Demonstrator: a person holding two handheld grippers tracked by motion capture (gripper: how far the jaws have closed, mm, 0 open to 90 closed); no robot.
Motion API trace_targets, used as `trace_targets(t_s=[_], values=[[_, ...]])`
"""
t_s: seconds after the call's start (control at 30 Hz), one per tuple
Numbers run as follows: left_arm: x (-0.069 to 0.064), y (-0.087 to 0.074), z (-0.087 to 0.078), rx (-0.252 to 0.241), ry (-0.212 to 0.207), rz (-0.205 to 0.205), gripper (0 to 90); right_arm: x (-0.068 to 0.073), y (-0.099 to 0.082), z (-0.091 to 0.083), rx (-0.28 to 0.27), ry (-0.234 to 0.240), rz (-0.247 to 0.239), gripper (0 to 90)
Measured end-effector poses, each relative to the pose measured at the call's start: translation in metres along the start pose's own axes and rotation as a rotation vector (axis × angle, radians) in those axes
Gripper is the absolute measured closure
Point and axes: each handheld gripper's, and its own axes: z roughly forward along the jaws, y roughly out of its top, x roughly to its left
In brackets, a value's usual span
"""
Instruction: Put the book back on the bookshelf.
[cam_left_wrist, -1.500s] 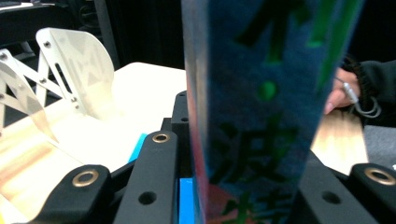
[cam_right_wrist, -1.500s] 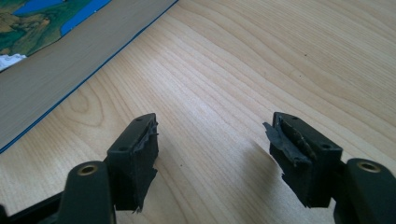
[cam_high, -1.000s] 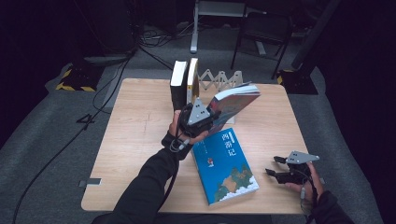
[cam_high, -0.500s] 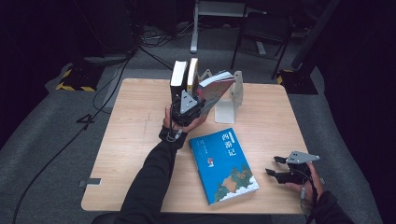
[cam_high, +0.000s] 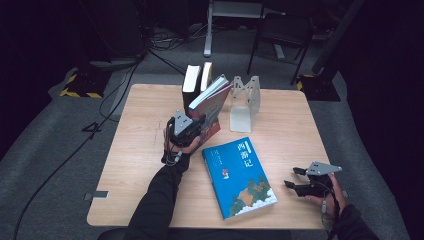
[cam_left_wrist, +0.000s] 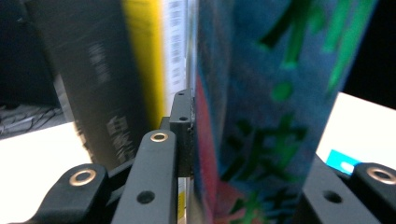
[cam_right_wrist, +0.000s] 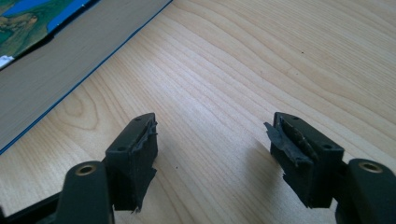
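Your left gripper (cam_high: 192, 131) is clamped on the colourful paperback book (cam_high: 212, 102), with the black jaws pressing both covers in the left gripper view. The book leans tilted, its top resting toward the two upright books, one dark-spined (cam_high: 190, 85) and one yellow-edged (cam_high: 206, 77), at the far side of the light wooden desk (cam_high: 140, 150). Its lower edge looks close to the desk, though from above you cannot quite tell whether it touches.

The risk from here, as I judge it, is letting go while the book is tilted: it could slide at the foot and fall flat, or push the upright pair over, since nothing braces them on their left. The grey metal bookend (cam_high: 245, 102) stands apart on the right, so it gives no support yet.

Room is tight on the right of the held book, between it and the bookend. The blue hardcover book (cam_high: 239, 177) lies flat just in front, so pulling straight back could catch its corner.

Your right gripper (cam_right_wrist: 212, 154) rests with its jaws apart and empty near the front right edge, just beside the blue book's page edge, with bare wood around it.
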Motion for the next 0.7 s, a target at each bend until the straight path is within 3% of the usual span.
trace_targets(t_s=[0.03, 0.17, 0.23, 0.37, 0.43, 0.5, 0.7], values=[[0.002, -0.002, -0.003, -0.007, -0.006, -0.022, 73.1, 0.000, 0.000, 0.000, 0.000, 0.000, -0.002, 31.8], [0.004, -0.007, -0.007, 0.001, -0.030, -0.018, 72.5, 0.000, 0.000, 0.000, 0.000, 0.002, -0.003, 32.1], [0.002, -0.012, -0.009, 0.030, -0.048, -0.002, 70.6, 0.000, 0.000, 0.000, -0.001, 0.002, -0.002, 32.1], [0.004, -0.026, -0.011, 0.148, -0.059, 0.033, 66.8, 0.000, 0.000, 0.000, -0.001, 0.000, -0.003, 32.1], [0.004, -0.034, -0.014, 0.176, -0.061, 0.026, 68.8, 0.001, 0.000, 0.000, -0.002, 0.000, -0.005, 32.1], [0.005, -0.039, -0.015, 0.184, -0.065, -0.021, 69.3, 0.000, 0.000, 0.000, -0.001, 0.001, -0.004, 32.1], [-0.003, -0.041, -0.008, 0.192, 0.000, -0.044, 72.7, 0.000, 0.000, 0.000, 0.000, 0.003, -0.003, 32.3]])
